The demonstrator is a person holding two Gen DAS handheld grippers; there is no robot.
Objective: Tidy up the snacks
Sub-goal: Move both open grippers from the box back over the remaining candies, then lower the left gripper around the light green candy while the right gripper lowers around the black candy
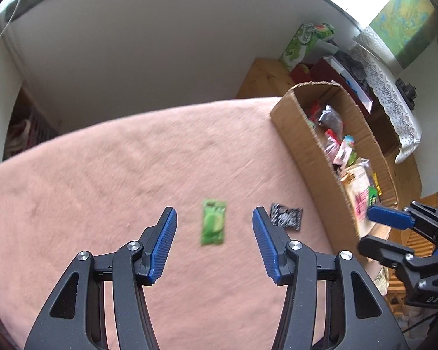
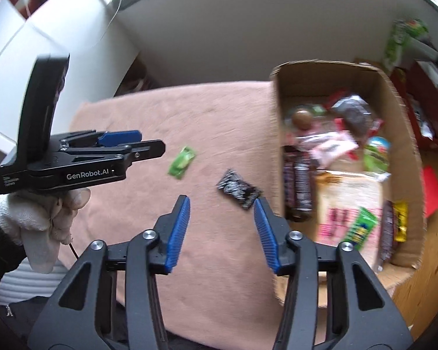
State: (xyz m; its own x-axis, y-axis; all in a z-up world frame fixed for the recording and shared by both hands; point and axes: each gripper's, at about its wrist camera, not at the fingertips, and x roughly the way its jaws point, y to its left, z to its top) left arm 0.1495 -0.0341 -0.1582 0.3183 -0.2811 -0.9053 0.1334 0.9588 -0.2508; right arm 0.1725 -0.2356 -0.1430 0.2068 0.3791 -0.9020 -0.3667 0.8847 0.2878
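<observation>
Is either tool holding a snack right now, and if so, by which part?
Neither. The left tool and right tool are both open and empty; the green packet and black packet lie loose on the pink cloth.

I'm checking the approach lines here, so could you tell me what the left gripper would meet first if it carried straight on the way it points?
Most likely the green snack packet: it lies on the pink cloth just ahead, between the lines of the left gripper's open jaws. Nothing shows in between, though depth is hard to judge through the fisheye blur.
</observation>
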